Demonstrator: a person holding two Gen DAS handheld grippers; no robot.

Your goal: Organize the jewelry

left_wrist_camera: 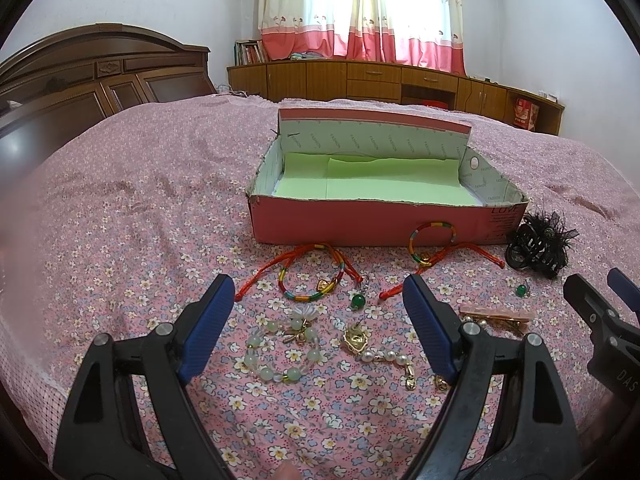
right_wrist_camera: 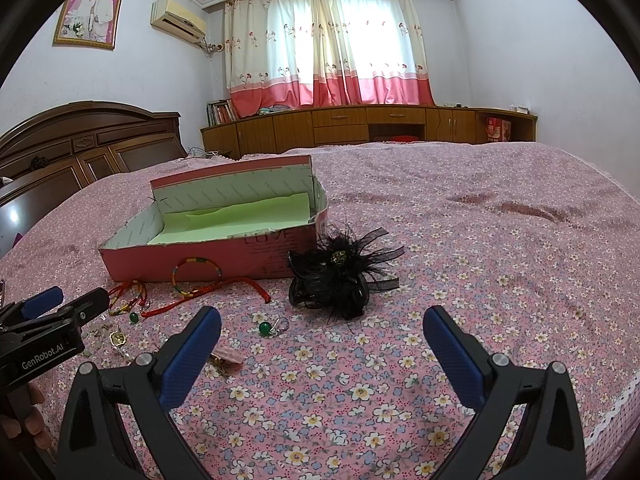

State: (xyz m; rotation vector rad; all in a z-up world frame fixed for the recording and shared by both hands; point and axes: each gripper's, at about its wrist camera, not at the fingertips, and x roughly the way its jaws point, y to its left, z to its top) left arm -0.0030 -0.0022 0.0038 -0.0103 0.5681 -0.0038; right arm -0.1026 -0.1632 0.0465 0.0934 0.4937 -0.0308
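Observation:
A pink box [left_wrist_camera: 372, 222] [right_wrist_camera: 208, 258] with a green lining lies open on the bed. In front of it lies jewelry: two coloured cord bracelets [left_wrist_camera: 310, 280] [left_wrist_camera: 432, 236], a pale green bead bracelet [left_wrist_camera: 280, 350], a gold and pearl piece [left_wrist_camera: 374, 346], green bead earrings [left_wrist_camera: 357, 300] [right_wrist_camera: 265, 328], a pink hair clip [left_wrist_camera: 496, 315] [right_wrist_camera: 228, 358] and a black feathered claw clip [left_wrist_camera: 536, 246] [right_wrist_camera: 340, 276]. My left gripper [left_wrist_camera: 318, 300] hovers open over the bead bracelet. My right gripper [right_wrist_camera: 322, 332] is open just before the black clip.
The bed wears a pink floral cover [right_wrist_camera: 480, 260]. A dark wooden headboard [left_wrist_camera: 100, 72] stands at the left. Low wooden cabinets [right_wrist_camera: 360, 124] run under the curtained window. The cover's lace edge [right_wrist_camera: 616, 400] shows at the right. A hand [right_wrist_camera: 24, 420] holds the left gripper.

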